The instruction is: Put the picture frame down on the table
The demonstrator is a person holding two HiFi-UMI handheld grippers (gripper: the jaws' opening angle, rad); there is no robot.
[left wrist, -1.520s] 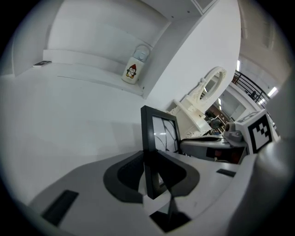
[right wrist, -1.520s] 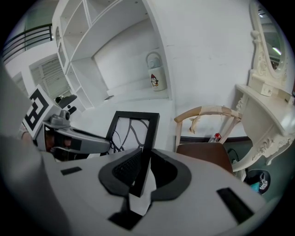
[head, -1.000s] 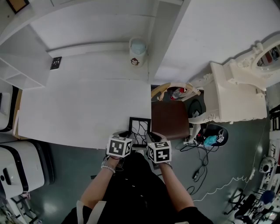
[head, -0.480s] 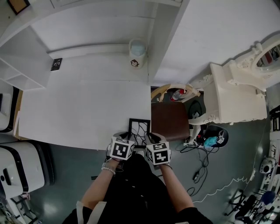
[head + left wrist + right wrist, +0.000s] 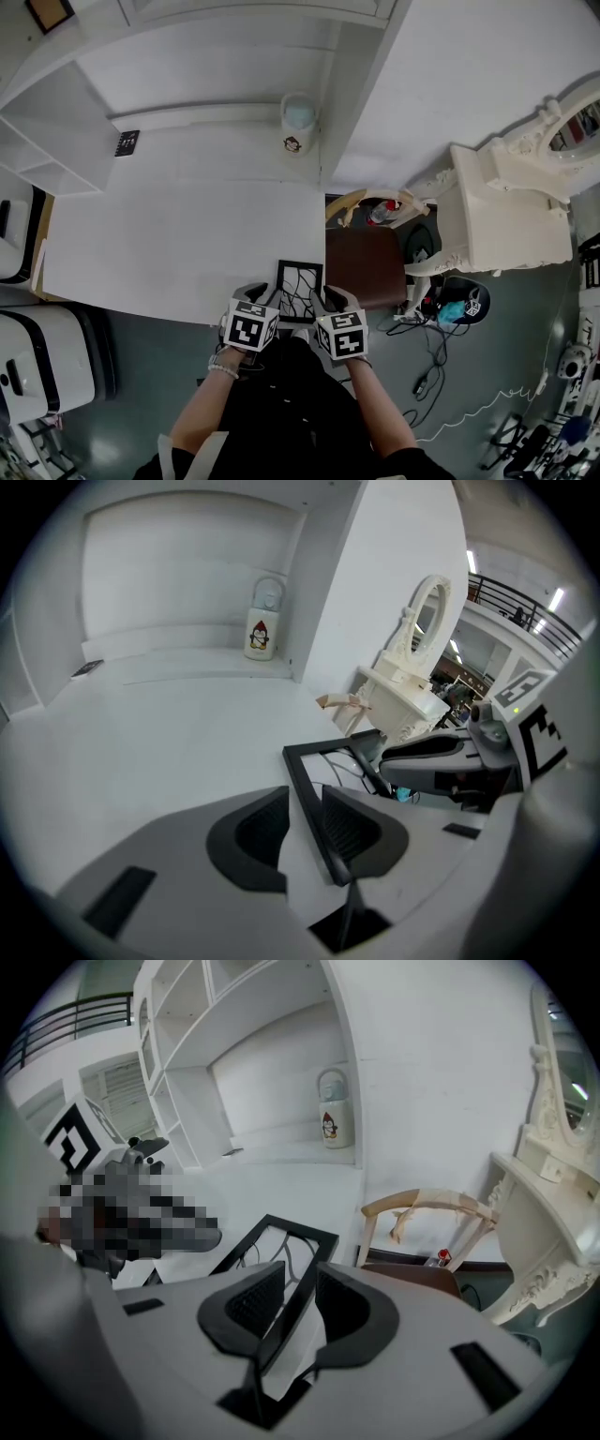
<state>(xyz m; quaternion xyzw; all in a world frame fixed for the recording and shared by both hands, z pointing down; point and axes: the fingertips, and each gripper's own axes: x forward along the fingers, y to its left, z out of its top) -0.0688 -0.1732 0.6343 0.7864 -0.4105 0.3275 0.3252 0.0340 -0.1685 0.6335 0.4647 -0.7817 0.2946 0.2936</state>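
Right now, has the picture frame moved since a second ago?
No. The picture frame still sits at the near edge of the table, just as close to the brown chair seat; only the whole view shifted slightly.

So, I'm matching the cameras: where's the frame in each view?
Head view: frame low centre, on the table's near edge.
Left gripper view: frame lower centre, its rail running downward.
Right gripper view: frame centre, just below the middle.
Shared landmark: penguin bottle at the table's back.
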